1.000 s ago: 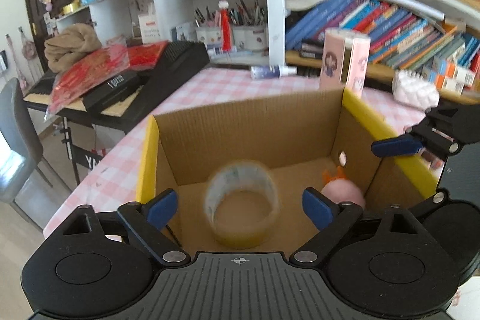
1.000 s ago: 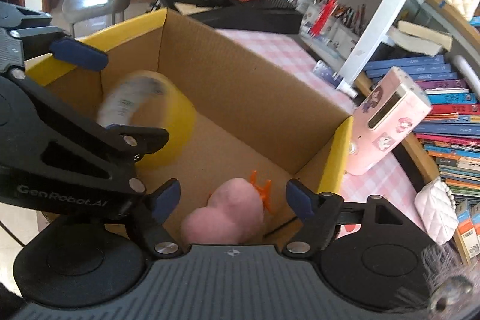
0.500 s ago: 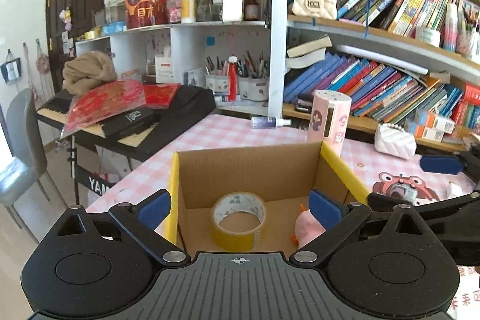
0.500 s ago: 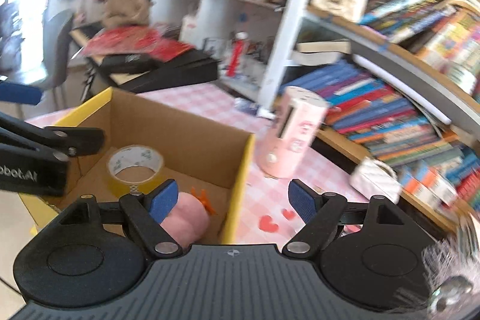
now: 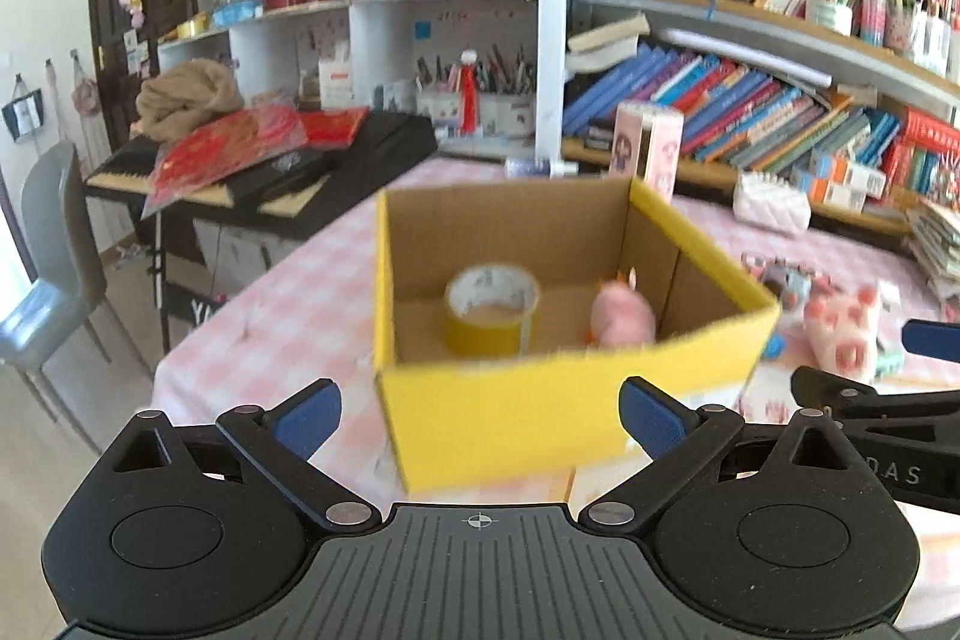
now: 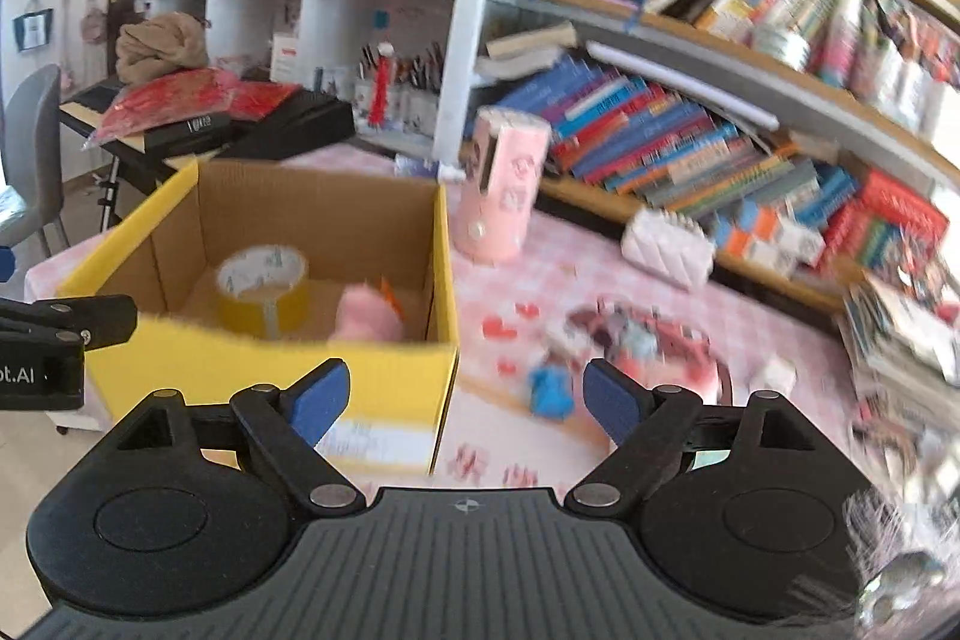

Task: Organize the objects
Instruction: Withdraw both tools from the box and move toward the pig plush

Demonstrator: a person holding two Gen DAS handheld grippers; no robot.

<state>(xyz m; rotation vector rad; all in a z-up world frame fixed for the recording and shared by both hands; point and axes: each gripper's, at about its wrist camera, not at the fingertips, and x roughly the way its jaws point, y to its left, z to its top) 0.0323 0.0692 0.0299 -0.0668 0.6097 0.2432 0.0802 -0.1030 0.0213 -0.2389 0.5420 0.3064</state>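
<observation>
Both pairs of tongs have pulled back and up out of the box: a second ago the left tongs (image 5: 479,412) hung right over the tape roll, which was blurred as if just let go, and the right tongs (image 6: 465,397) sat low over the pink toy, whereas now each stands wide apart and empty, short of the box's near yellow wall. That reads as two drops finished. The tape roll (image 5: 492,307) lies flat on the floor of the cardboard box (image 5: 564,412), toward its left half, and the pink plush toy (image 5: 621,319) rests beside it toward the right, apart from the roll. The box sits on the pink checked tabletop (image 5: 288,304). In the right wrist view the tongs point past the box's right corner toward the loose things left on the cloth: a small blue item (image 6: 551,391) and a blurred pink-and-grey cluster (image 6: 645,340) just beyond it, too smeared to name. The left view shows a pink pig figure (image 5: 843,334) there as well. My judgement is that the next pick comes from this group, most likely by the right side. Both are held roughly level, tilted slightly down, the left one's black arm crossing the left edge of the right view.
</observation>
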